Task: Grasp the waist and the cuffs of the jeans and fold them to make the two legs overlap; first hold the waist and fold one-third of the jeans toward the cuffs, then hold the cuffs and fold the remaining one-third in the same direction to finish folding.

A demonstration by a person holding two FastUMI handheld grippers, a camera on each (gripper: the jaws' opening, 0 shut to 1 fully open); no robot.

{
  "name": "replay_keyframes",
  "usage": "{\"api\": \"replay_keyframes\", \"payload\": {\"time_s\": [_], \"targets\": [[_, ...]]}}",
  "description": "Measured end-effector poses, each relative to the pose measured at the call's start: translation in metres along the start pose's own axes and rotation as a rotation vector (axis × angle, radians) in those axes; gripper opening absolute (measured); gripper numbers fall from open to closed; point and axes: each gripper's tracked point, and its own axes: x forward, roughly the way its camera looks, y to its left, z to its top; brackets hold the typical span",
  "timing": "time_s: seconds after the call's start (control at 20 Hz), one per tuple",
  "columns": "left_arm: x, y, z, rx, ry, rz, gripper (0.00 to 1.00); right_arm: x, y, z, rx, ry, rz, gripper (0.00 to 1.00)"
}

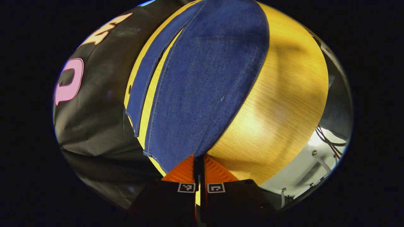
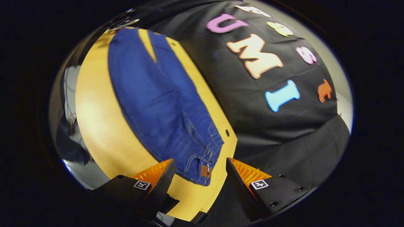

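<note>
Blue jeans [image 1: 205, 82] lie flat on the wooden table [image 1: 284, 104], their two legs side by side with a narrow strip of table between them. In the left gripper view the left gripper [image 1: 199, 157] is shut on the corner of the nearer leg's cuff [image 1: 176, 157]. In the right gripper view the jeans [image 2: 157, 101] stretch away from the waist [image 2: 205, 164], which bears a brown patch. The right gripper [image 2: 200, 168] stands open, one finger on each side of the waist corner, just above it.
The black booth cloth [image 2: 284, 126] hangs along the table's far edge. A small hole [image 2: 227, 132] sits in the tabletop near the waist. Cables [image 1: 328, 138] and white floor lie beyond the table's end.
</note>
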Motion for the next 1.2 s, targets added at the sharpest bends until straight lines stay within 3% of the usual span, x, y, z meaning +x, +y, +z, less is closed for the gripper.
{"api": "replay_keyframes", "payload": {"time_s": [0.25, 0.5, 0.7, 0.85, 0.95, 1.05, 1.2], "targets": [[0.0, 0.0, 0.0, 0.006, 0.041, 0.007, 0.0, 0.038, 0.049, -0.009, -0.23, -0.047, 0.171, 0.99], [0.0, 0.0, 0.0, -0.004, 0.071, 0.012, 0.0, 0.065, 0.053, -0.02, -0.333, -0.064, 0.158, 0.92], [-0.001, 0.001, 0.0, -0.019, 0.091, 0.013, 0.0, 0.084, 0.056, -0.023, -0.319, -0.04, 0.14, 0.57], [0.0, 0.002, 0.001, -0.037, 0.102, 0.013, 0.0, 0.088, 0.061, -0.024, -0.276, -0.022, 0.124, 0.24], [0.0, 0.003, 0.0, -0.085, 0.116, -0.002, 0.0, 0.088, 0.054, -0.024, -0.184, 0.006, 0.131, 0.02], [-0.002, 0.006, 0.005, -0.157, 0.131, -0.017, 0.0, 0.087, 0.044, -0.024, -0.016, 0.024, 0.115, 0.04], [-0.013, 0.023, 0.016, -0.209, 0.153, 0.034, 0.0, 0.077, 0.011, -0.004, 0.099, -0.021, 0.045, 0.02]]}}
